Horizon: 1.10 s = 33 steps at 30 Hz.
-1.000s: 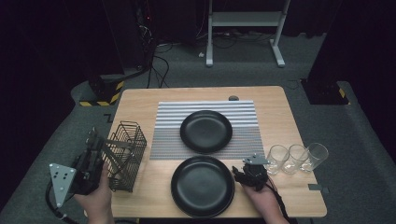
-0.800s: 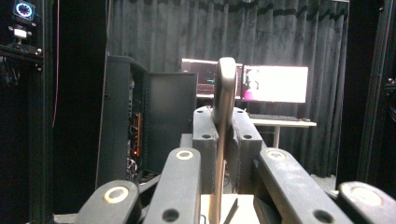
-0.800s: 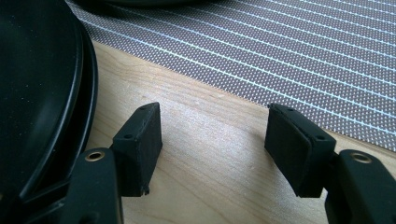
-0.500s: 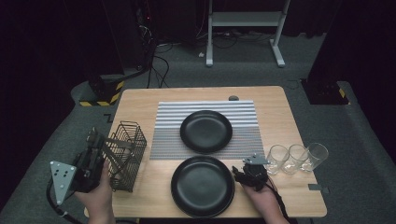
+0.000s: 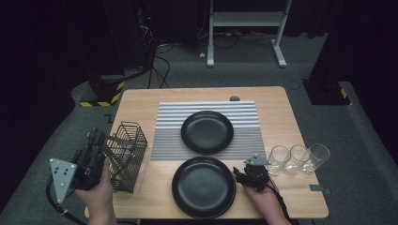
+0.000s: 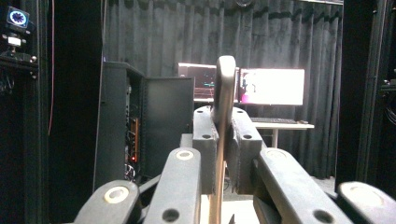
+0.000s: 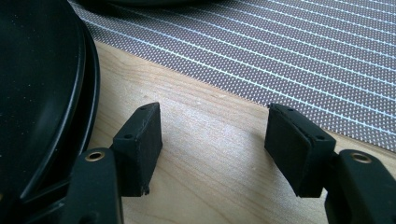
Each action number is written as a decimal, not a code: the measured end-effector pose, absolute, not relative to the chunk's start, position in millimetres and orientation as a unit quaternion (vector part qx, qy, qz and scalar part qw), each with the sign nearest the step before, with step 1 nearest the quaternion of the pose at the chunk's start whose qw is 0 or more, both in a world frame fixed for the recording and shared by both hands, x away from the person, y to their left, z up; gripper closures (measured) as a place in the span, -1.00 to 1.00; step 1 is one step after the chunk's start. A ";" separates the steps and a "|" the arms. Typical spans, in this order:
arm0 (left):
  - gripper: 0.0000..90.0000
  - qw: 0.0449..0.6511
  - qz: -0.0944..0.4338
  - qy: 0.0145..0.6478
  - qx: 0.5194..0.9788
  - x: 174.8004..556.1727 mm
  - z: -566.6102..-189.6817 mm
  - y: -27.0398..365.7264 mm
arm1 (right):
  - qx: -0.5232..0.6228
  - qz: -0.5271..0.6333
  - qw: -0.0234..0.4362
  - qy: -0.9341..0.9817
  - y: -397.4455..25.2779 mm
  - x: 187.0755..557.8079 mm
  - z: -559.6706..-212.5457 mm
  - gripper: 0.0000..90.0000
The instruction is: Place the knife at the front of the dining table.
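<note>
Right gripper (image 5: 240,174) rests between near plate (image 5: 203,186) and glasses (image 5: 297,159).

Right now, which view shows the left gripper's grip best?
Left gripper view: the left gripper has its jaws shut on a thin upright utensil handle, seen edge-on. The high view shows that gripper beside the wire basket, grip too small to read.

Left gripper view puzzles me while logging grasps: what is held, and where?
The left gripper is shut on a wooden utensil handle, clamped below its rounded end.
</note>
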<state>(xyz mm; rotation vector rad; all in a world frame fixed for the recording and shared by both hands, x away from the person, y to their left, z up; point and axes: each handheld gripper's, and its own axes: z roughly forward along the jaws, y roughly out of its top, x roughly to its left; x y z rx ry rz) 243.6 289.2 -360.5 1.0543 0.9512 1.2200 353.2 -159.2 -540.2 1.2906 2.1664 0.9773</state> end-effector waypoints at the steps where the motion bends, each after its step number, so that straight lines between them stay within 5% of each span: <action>1: 0.84 0.596 0.524 0.410 0.450 244.2 -359.4 289.3 | 0.466 0.353 0.217 0.782 -159.2 353.2 -540.2 -0.19; 33: 0.84 0.604 0.487 0.397 0.491 261.5 -368.6 259.9 | 0.466 0.353 0.217 0.782 -159.1 353.2 -540.2 -0.19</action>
